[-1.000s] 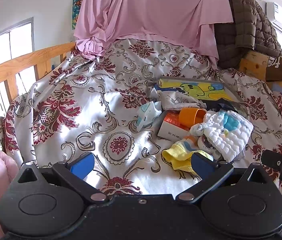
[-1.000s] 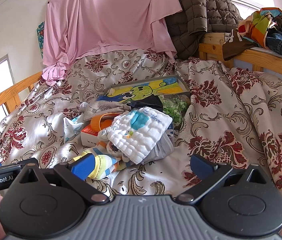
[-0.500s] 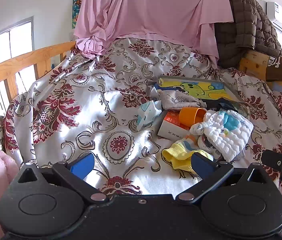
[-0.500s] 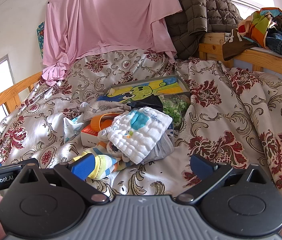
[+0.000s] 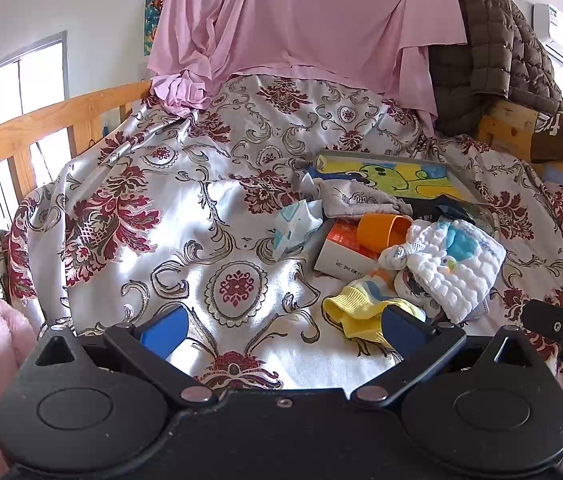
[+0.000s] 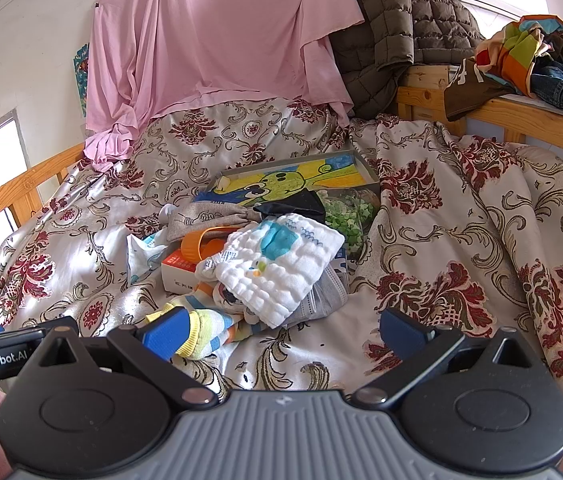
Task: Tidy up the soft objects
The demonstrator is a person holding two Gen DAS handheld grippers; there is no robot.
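From the left wrist camera, the left gripper (image 5: pixel 281 326) hangs low over the floral bedspread (image 5: pixel 185 216), its blue fingers spread wide with nothing between them. The pile of soft things sits ahead and to the right: a yellow sock (image 5: pixel 355 310) nearest, just beside the right finger, then a white quilted cloth (image 5: pixel 453 264) with a blue patch, an orange cup (image 5: pixel 381 230) lying on its side over a white box (image 5: pixel 341 254), a grey cloth (image 5: pixel 355 200), and a crumpled tissue pack (image 5: pixel 295 226) off to the left. At the far right edge, part of the other gripper's black body pokes in. Over to the right wrist camera: the right gripper (image 6: pixel 281 330) is spread open too, empty, the yellow sock touching or just behind its left finger. This view adds what the other hides: a grey face mask (image 6: pixel 321 300) under the white cloth, green bits in the tray (image 6: pixel 361 160) with the cartoon picture, and clothes (image 6: pixel 529 60) heaped on the wooden rail at right.
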